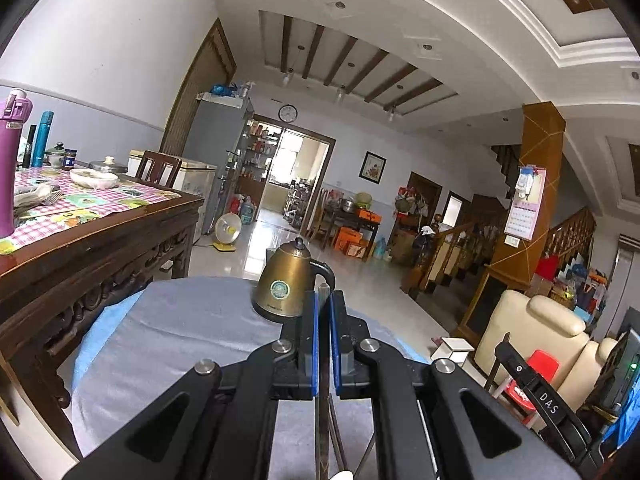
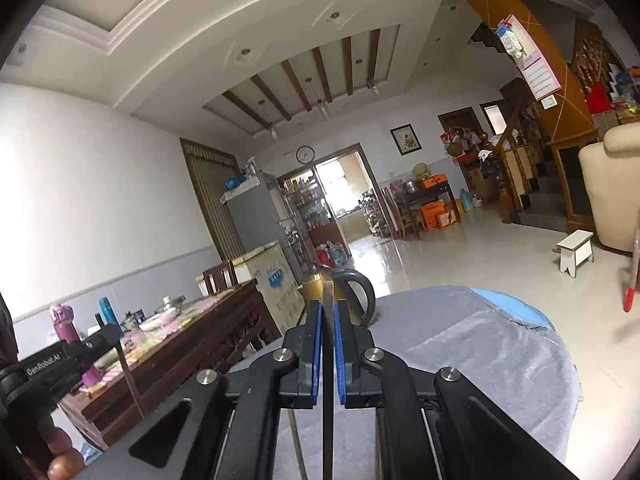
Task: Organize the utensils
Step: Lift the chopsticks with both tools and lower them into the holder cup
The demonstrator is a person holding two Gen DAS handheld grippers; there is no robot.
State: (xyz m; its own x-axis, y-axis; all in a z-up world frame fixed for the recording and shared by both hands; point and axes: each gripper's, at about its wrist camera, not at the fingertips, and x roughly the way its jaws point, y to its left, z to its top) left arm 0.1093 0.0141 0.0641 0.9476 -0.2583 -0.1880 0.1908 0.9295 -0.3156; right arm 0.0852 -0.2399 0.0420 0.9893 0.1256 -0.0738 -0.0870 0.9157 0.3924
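In the left wrist view my left gripper (image 1: 324,300) is shut on a thin flat metal utensil handle (image 1: 322,420) that runs between the blue pads and pokes out past the tips. In the right wrist view my right gripper (image 2: 328,308) is shut on a similar dark flat utensil handle (image 2: 328,400). Which kind of utensil each one is stays hidden. Both grippers are held above a round table with a grey cloth (image 1: 180,340), also shown in the right wrist view (image 2: 480,360). The left gripper's body shows at the left edge of the right wrist view (image 2: 60,364).
A brass kettle (image 1: 286,284) stands on the grey cloth just ahead of the grippers, also in the right wrist view (image 2: 352,292). A dark wooden dining table (image 1: 100,232) with a checked cloth, bottles, bowls and utensils (image 1: 36,198) stands to the left. A cream armchair (image 1: 536,340) and a white stool (image 2: 576,254) stand to the right.
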